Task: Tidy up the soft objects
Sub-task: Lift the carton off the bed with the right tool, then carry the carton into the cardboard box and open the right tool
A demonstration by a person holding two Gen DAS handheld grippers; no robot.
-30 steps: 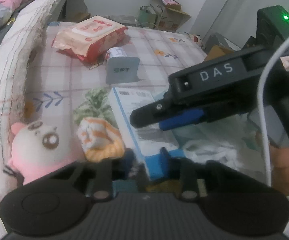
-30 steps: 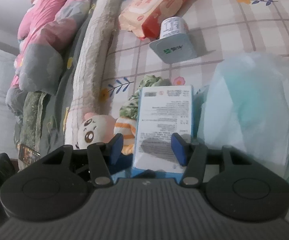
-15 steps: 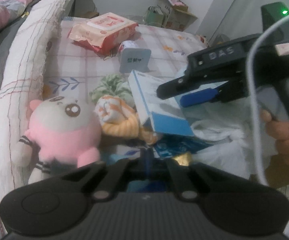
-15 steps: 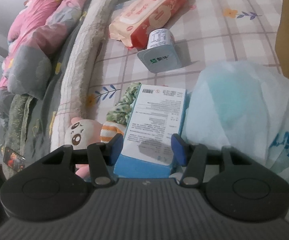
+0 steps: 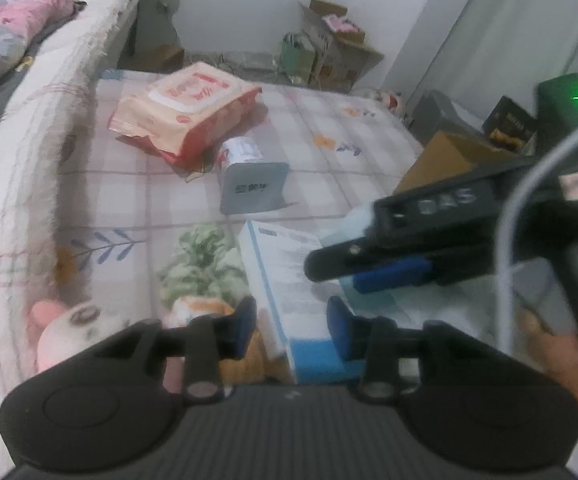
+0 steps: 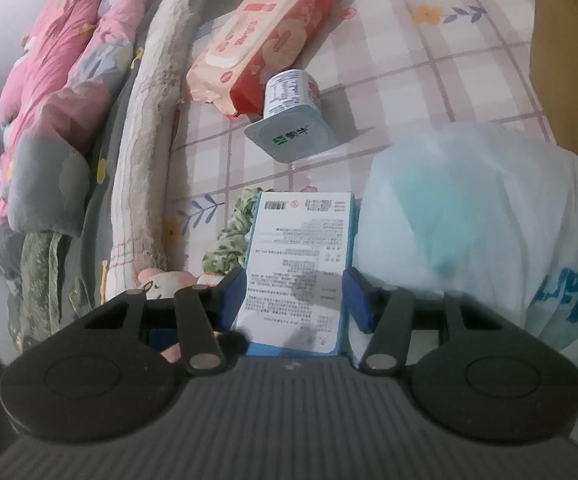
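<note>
Both tongs sit low in their frames. Left gripper (image 5: 291,326) has just been opening — its blue pads stand parted, not pressing on anything, with the lower corner of the blue-and-white box (image 5: 289,280) seen in the gap between them. Right gripper (image 6: 295,300) grasps that same box (image 6: 299,264): its 2 blue pads press on the box's 2 long edges, printed side up. In the left wrist view the right gripper (image 5: 369,268) reaches in from the right edge, a hand (image 5: 569,364) on its handle at lower right.

Soft things lie left of the box — a pink-and-white plush toy (image 5: 69,328) at lower left, an orange-striped soft piece (image 5: 201,306) just beside the left finger, and a green patterned cloth (image 5: 201,264) above it. A white plastic bag (image 6: 469,208) bulges right of the box, touching it. Farther up the checked sheet (image 5: 329,152) lie a wet-wipes pack (image 5: 185,112) and a yoghurt cup (image 5: 249,184) tipped on its side, just beside each other. A cardboard box (image 6: 569,60) fills the upper right corner of the right wrist view.
</note>
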